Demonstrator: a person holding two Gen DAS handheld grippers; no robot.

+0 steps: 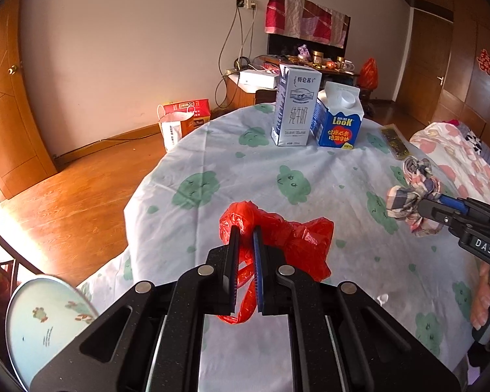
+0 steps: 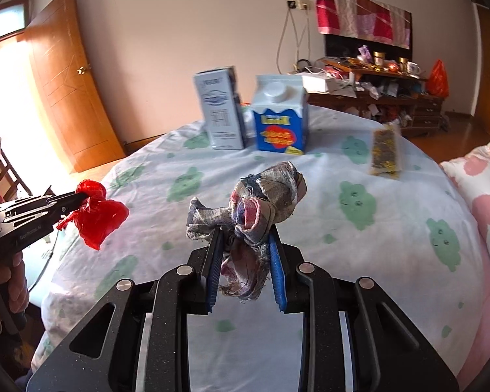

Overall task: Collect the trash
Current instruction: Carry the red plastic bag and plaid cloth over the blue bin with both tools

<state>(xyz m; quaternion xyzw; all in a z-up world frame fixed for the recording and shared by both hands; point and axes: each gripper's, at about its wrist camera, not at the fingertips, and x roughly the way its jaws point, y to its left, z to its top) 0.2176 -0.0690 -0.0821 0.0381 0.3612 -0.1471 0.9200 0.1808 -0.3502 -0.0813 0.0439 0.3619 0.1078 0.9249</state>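
Your left gripper (image 1: 245, 238) is clamped on the crumpled red plastic bag (image 1: 277, 232), lifted over the near edge of the table (image 1: 212, 150) with its cloud-print cloth. Your right gripper (image 2: 245, 245) pinches the knotted plaid cloth scrap (image 2: 261, 202) above the table's middle. Both are raised clear, likely for carrying off. The tall pale milk carton (image 1: 294, 107), blue gable-top carton (image 1: 338, 121) and flat dark wrapper (image 1: 395, 142) wait near the far edge.

Both wrist views look forward, close over one table (image 1: 310, 163), sharing cartons (image 2: 279, 114).

Glossy red plastic bag (image 1: 277, 232), frayed cloth (image 2: 258, 209)
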